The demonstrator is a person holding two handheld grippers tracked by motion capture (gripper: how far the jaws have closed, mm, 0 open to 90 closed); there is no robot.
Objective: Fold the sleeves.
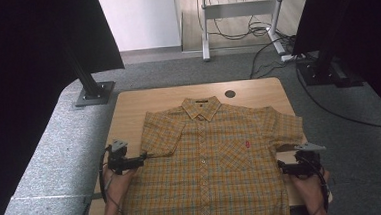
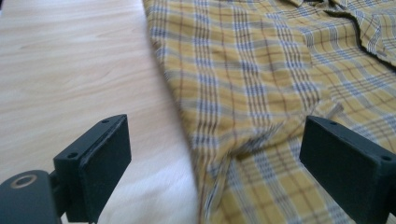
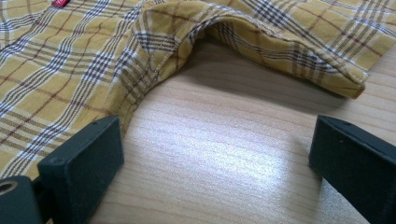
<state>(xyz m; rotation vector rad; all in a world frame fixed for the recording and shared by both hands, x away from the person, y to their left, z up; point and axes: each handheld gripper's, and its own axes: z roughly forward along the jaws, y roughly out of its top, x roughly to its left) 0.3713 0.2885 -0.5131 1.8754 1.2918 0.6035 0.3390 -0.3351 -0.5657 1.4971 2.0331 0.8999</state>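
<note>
- A short-sleeved yellow plaid cotton shirt (image 1: pixel 207 161) lies spread flat, front up and buttoned, on the light wooden tabletop (image 1: pixel 128 111); its collar points toward the far edge and its hem reaches the near edge.
- The left hand-held gripper (image 1: pixel 144 156) sits at the shirt's left side, just below the left sleeve, with its tips at the cloth's edge.
- In the left gripper view, the black jaws stand wide apart; the shirt's side edge (image 2: pixel 219 158), slightly rumpled, lies between them, and neither pad presses on it, so the grip is released.
- The right hand-held gripper (image 1: pixel 281 166) rests at the shirt's right side, under the right sleeve, held in the person's right hand (image 1: pixel 311 190).
- In the right gripper view, the jaws are spread wide over bare wood; the shirt's body lies by one jaw and the folded sleeve cuff (image 3: pixel 327 70) lies ahead, apart from the pads, so this one grasps nothing.
- A small red label (image 1: pixel 247 144) marks the chest pocket.
- A dark round hole (image 1: pixel 230 93) sits in the tabletop beyond the collar.
</note>
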